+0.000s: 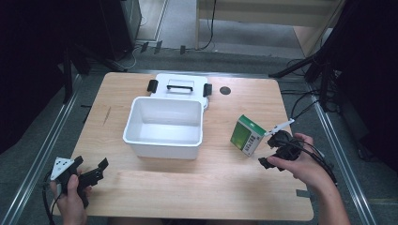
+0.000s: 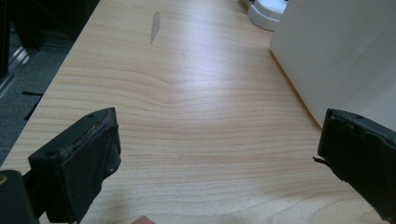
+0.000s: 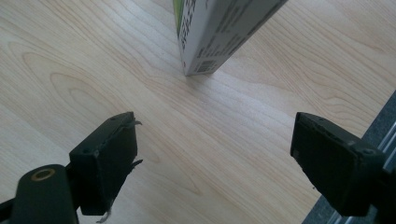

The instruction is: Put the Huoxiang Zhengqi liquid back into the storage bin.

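Right of the white bin (image 1: 164, 123), the green box (image 1: 248, 135) stands on the table (image 1: 187, 187). Both the right gripper (image 3: 215, 158) and left gripper (image 2: 219, 158) gape empty; centre the box squarely between the right jaws before closing.

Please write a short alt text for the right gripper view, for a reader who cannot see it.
The open right hand-held gripper points its two black jaws at a green and white carton standing just ahead on a light wooden table. Nothing is between the jaws.
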{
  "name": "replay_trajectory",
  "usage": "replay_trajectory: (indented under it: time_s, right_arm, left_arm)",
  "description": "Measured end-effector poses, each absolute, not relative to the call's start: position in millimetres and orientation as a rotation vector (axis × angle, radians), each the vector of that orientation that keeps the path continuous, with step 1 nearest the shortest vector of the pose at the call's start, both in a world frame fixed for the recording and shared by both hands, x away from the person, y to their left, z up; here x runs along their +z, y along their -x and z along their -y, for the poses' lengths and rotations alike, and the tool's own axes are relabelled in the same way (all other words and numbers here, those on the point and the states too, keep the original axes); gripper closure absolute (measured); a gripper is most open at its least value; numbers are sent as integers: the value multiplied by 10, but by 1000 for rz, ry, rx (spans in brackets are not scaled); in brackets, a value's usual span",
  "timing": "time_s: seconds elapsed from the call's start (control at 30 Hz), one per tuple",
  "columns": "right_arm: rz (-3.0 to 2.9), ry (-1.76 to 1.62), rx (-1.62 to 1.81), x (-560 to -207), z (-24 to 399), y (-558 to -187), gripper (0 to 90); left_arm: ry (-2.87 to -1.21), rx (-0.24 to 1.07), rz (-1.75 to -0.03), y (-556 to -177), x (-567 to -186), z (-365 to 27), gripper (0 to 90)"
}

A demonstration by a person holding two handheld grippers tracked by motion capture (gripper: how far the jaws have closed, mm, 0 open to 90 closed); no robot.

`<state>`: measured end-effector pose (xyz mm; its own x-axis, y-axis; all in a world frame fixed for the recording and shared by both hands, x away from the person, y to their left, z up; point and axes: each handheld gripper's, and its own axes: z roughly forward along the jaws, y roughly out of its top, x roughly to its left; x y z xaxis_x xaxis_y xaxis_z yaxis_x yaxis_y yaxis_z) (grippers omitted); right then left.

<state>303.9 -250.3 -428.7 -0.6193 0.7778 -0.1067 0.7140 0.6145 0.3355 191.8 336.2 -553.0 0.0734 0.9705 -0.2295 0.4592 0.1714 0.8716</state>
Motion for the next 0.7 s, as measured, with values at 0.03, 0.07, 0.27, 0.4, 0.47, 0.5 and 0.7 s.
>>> replay_trajectory:
  time_s: [0.03, 0.07, 0.27, 0.4, 0.47, 0.5, 0.7]
  right_arm:
    - [-2605, -1225, 365, -4258, 2472, -3061, 152]
    - [-2611, -1226, 354, -4241, 2455, -3075, 153]
    - [-2645, -1205, 277, -4133, 2350, -3173, 151]
    - [-2664, -1181, 239, -4023, 2269, -3250, 155]
    - [-2664, -1171, 238, -3998, 2247, -3272, 161]
    - [-2661, -1165, 249, -3953, 2212, -3303, 176]
    - [-2667, -1131, 253, -3856, 2110, -3390, 201]
  left_arm:
    - [-1429, 701, -1532, -1918, -5530, -3362, 0]
    - [-1428, 701, -1532, -1919, -5530, -3362, 0]
    - [-1433, 700, -1528, -1920, -5530, -3361, 0]
    - [-1436, 700, -1528, -1922, -5529, -3359, 0]
    - [-1438, 699, -1528, -1923, -5529, -3359, 0]
    - [-1438, 698, -1529, -1924, -5529, -3358, 0]
    - [-1437, 697, -1529, -1925, -5529, -3357, 0]
